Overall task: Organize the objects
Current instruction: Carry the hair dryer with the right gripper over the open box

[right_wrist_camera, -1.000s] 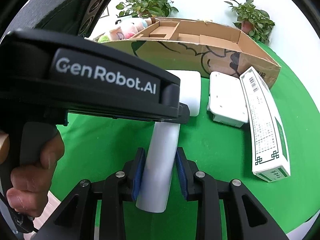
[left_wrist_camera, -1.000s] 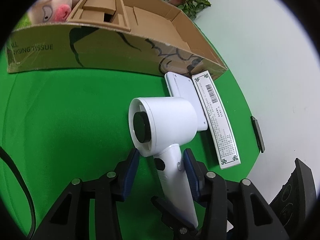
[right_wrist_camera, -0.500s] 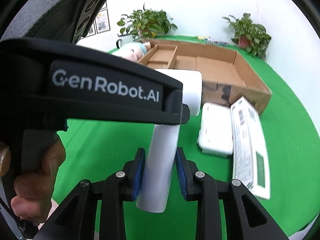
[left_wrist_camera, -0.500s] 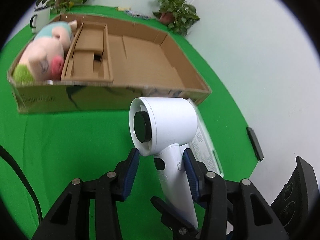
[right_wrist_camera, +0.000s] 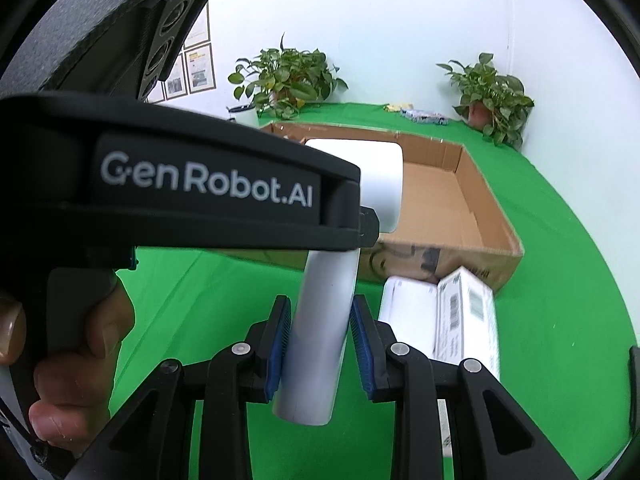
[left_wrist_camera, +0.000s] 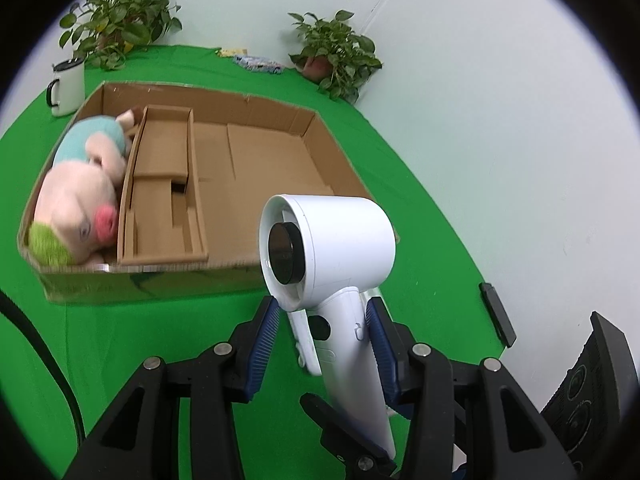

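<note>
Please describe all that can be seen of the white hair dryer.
The white hair dryer looks like smooth matte plastic: a short round barrel with a dark round cap in its open end, and a straight handle bearing a dark button and a small switch. It is in the air before the cardboard box, handle downward. The right gripper clamps the handle; the left gripper straddles it.

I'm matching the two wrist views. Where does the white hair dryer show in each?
Left wrist: hair dryer at centre, handle running down between the blue pads.
Right wrist: hair dryer at lower centre, its head partly hidden behind the other hand-held gripper.
Shared landmark: the cardboard box behind it.
</note>
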